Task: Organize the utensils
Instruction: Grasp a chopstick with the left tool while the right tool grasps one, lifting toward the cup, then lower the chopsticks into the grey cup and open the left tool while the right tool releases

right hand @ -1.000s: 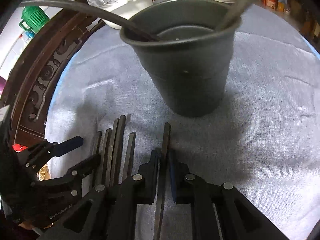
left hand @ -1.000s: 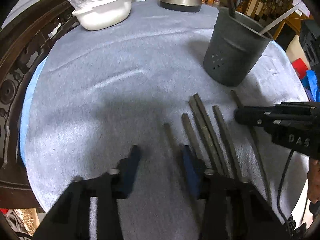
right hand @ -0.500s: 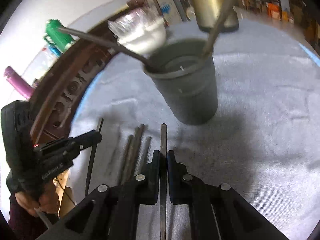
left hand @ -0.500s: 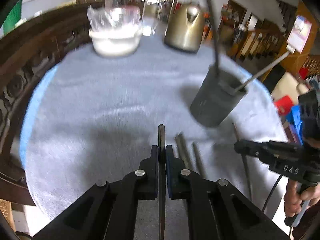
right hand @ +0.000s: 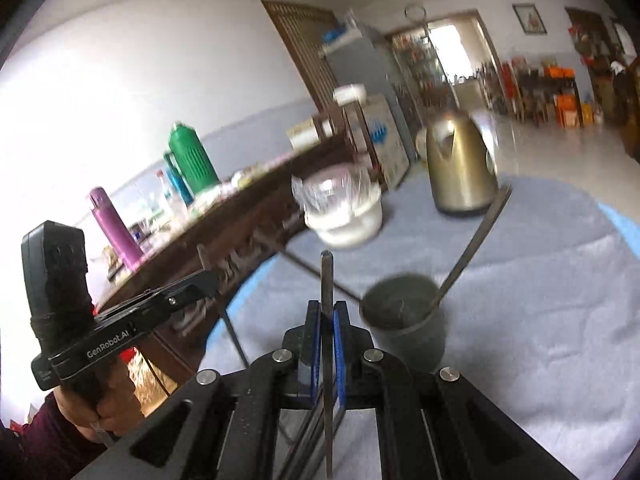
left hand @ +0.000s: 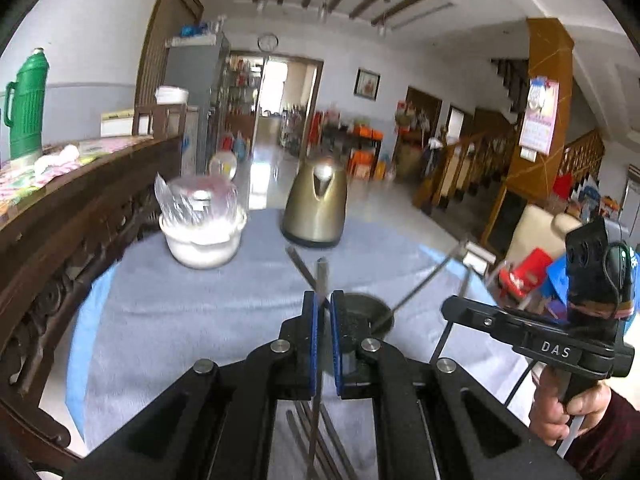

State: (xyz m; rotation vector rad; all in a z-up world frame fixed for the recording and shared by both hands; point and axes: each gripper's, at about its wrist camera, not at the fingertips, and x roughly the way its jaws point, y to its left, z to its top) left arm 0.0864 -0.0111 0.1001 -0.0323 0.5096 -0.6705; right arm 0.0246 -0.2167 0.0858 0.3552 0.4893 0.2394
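Left wrist view: one chopstick [left hand: 321,276] is clamped in each gripper [left hand: 324,320]. Two utensils [right hand: 476,240] are already in the holder [right hand: 404,320]. More sticks [left hand: 332,444] are left below.

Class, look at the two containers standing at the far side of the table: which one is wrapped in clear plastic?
The white pot, left of the gold kettle; the kettle stands bare.
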